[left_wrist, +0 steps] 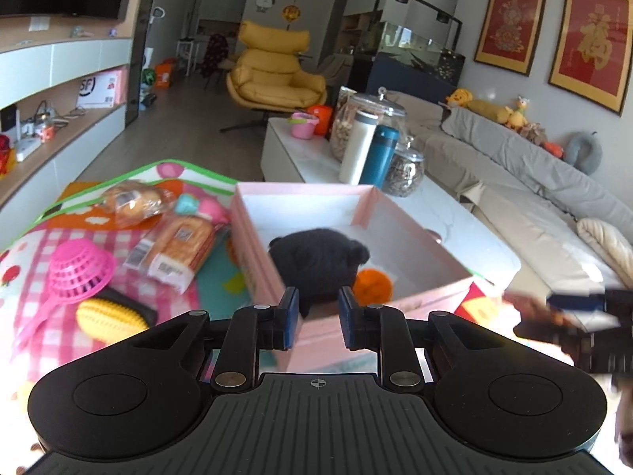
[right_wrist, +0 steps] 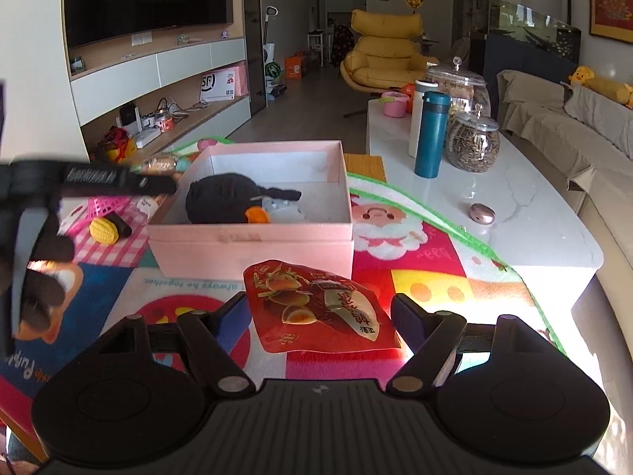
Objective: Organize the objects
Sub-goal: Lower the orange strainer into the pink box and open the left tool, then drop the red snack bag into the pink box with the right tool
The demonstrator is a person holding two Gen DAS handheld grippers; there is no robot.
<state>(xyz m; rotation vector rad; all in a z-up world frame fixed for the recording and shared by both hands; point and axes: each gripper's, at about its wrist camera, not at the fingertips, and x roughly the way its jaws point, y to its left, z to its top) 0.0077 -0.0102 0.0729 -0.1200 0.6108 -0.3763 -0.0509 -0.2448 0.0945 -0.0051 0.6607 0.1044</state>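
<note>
A pink box [left_wrist: 368,202] [right_wrist: 253,237] stands on a colourful play mat. Inside it lies a black plush toy [left_wrist: 316,261] [right_wrist: 221,198] with an orange part [left_wrist: 374,285]. My left gripper [left_wrist: 316,316] is open just above the box's near rim, with the black plush right in front of its fingers. My right gripper [right_wrist: 320,316] is open wide, its fingers on either side of a red snack pouch [right_wrist: 320,308] that lies flat on the mat before the box. The left gripper also shows blurred at the left of the right wrist view [right_wrist: 118,180].
Left of the box lie bread packets [left_wrist: 178,249], a pink strainer [left_wrist: 79,269], a yellow corn toy [left_wrist: 110,318] and a black item. A white coffee table [right_wrist: 534,213] holds a teal flask [right_wrist: 433,134], a white flask, glass jars and a small pink object [right_wrist: 482,213]. A sofa runs along the right.
</note>
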